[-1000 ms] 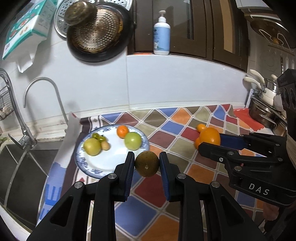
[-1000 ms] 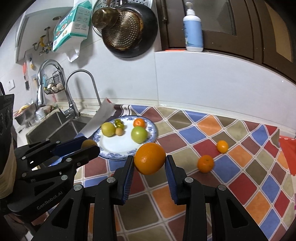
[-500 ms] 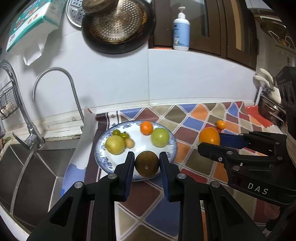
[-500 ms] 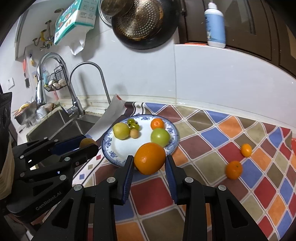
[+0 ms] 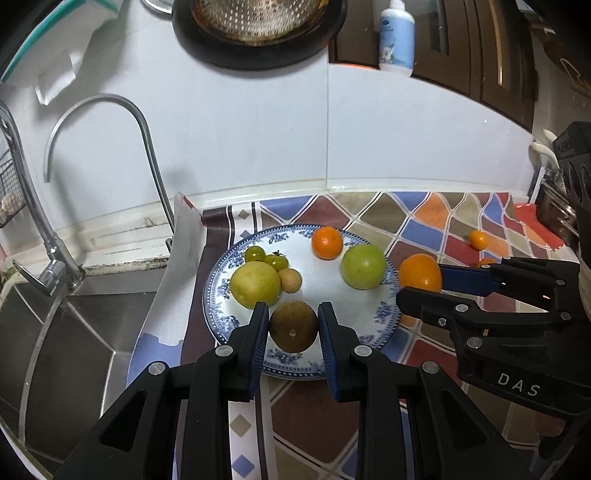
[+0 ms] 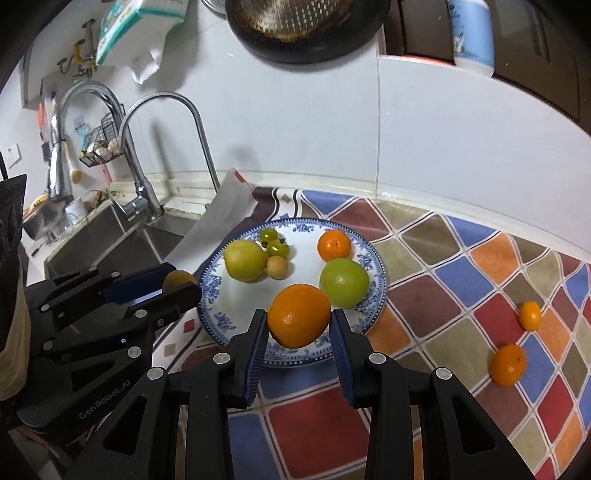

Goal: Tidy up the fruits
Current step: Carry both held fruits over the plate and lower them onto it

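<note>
My left gripper (image 5: 293, 326) is shut on a brown round fruit (image 5: 293, 326) over the near rim of the blue-patterned white plate (image 5: 236, 332). My right gripper (image 6: 298, 325) is shut on a large orange (image 6: 298, 315) above the plate's (image 6: 221, 319) near edge. The orange (image 5: 420, 272) and the right gripper (image 5: 436, 284) also show at the plate's right side in the left wrist view. On the plate lie a yellow fruit (image 5: 255, 283), a green apple (image 5: 363, 266), a small tangerine (image 5: 326, 243), two small green tomatoes (image 5: 276, 261) and a small tan fruit (image 5: 290, 280).
Two small oranges (image 6: 508, 364) (image 6: 530, 315) lie on the checkered mat (image 6: 443, 295) to the right. A steel sink (image 5: 44, 332) and tall faucets (image 5: 146, 147) stand left of the plate. A pan (image 5: 255, 29) and a lotion bottle (image 5: 397, 35) hang or stand above on the wall.
Both grippers have moved forward and lower toward the plate with their fruits still held. The plate now sits right under the fingertips; earlier it was ahead and to the left.
</note>
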